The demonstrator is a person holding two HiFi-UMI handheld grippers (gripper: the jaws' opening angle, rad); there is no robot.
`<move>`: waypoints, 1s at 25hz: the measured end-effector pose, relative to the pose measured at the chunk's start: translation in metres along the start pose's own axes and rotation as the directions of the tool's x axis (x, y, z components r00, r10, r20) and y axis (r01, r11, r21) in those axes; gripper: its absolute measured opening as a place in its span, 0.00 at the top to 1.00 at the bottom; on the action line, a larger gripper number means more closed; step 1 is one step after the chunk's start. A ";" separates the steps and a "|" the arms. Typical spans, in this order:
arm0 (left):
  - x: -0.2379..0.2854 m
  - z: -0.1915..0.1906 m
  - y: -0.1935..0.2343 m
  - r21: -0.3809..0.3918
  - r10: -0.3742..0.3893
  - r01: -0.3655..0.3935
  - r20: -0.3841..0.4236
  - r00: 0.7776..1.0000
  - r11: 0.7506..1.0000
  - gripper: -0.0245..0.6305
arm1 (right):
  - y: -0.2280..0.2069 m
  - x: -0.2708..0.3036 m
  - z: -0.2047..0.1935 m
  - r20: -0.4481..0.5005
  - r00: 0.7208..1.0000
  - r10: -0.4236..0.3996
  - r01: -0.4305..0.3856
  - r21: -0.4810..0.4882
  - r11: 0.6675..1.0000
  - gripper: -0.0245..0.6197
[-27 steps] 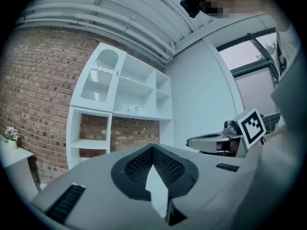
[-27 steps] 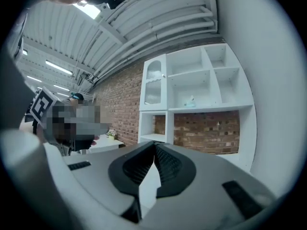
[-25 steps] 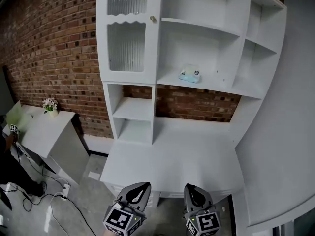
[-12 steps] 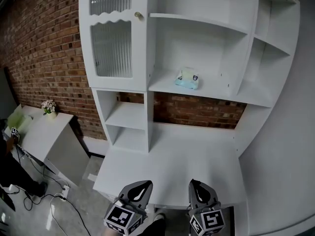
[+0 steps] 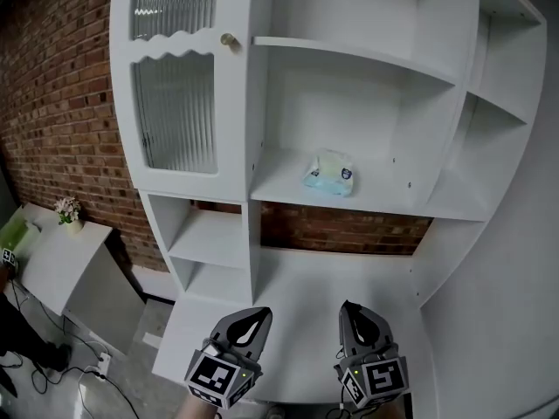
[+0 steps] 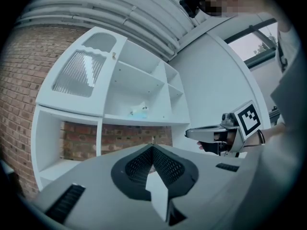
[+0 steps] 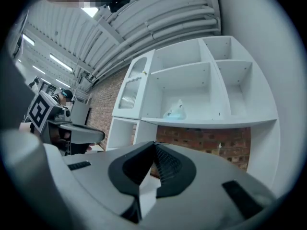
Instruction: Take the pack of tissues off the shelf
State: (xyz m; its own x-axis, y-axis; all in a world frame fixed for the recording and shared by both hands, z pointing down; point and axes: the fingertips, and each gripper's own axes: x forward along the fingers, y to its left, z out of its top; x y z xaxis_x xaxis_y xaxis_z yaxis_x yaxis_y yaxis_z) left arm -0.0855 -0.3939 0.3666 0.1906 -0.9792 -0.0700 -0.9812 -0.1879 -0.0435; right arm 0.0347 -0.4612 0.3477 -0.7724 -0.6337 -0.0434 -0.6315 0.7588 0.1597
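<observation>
Red-brick wall well off to the left of the left gripper, with a low white side table and a small flower pot against it. Ahead of and above both grippers, white shelf unit: ribbed glass door with round knob up and left of the left gripper, two small open cubbies beneath it, wide open bay to the right. Left gripper low over the near edge of the white desk top, jaws pressed together, nothing between them. Pack of tissues alone on the middle shelf board, above and ahead of the gap between the two grippers, slightly nearer the right one, well apart from both; bare board on either side of it, free height up to the upper shelf. Right gripper just beside the left, pointing at the unit, jaws closed tight and empty. Narrow side compartments up and right of it, plain white wall close on its right.
</observation>
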 end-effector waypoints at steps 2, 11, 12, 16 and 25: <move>0.016 0.005 0.014 0.018 -0.003 0.003 0.017 1.000 1.000 0.94 | -0.011 0.022 0.010 0.016 1.000 -0.010 0.011 -0.027 1.000 0.95; 0.061 0.026 0.047 0.063 -0.019 0.015 0.061 0.998 0.998 0.94 | -0.048 0.097 0.048 0.059 0.998 -0.033 0.039 -0.099 0.994 0.95; 0.063 0.026 0.049 0.064 -0.019 0.015 0.060 0.998 0.998 0.94 | -0.051 0.104 0.053 0.061 0.998 -0.035 0.041 -0.101 0.994 0.95; 0.071 0.024 0.052 0.074 -0.022 0.018 0.063 0.998 0.997 0.94 | -0.064 0.131 0.070 0.060 0.998 -0.034 0.041 -0.122 0.992 0.81; 0.070 0.037 0.052 0.138 -0.034 0.022 0.085 0.996 0.990 0.94 | -0.097 0.184 0.103 0.040 0.995 -0.087 0.091 -0.113 0.989 0.57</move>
State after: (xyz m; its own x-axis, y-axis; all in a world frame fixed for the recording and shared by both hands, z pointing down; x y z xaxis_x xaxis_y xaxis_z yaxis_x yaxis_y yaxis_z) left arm -0.1225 -0.4698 0.3227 0.2258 -0.9622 -0.1524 -0.9633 -0.1972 -0.1822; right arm -0.0528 -0.6357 0.2228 -0.7168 -0.6905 -0.0967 -0.6872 0.6761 0.2657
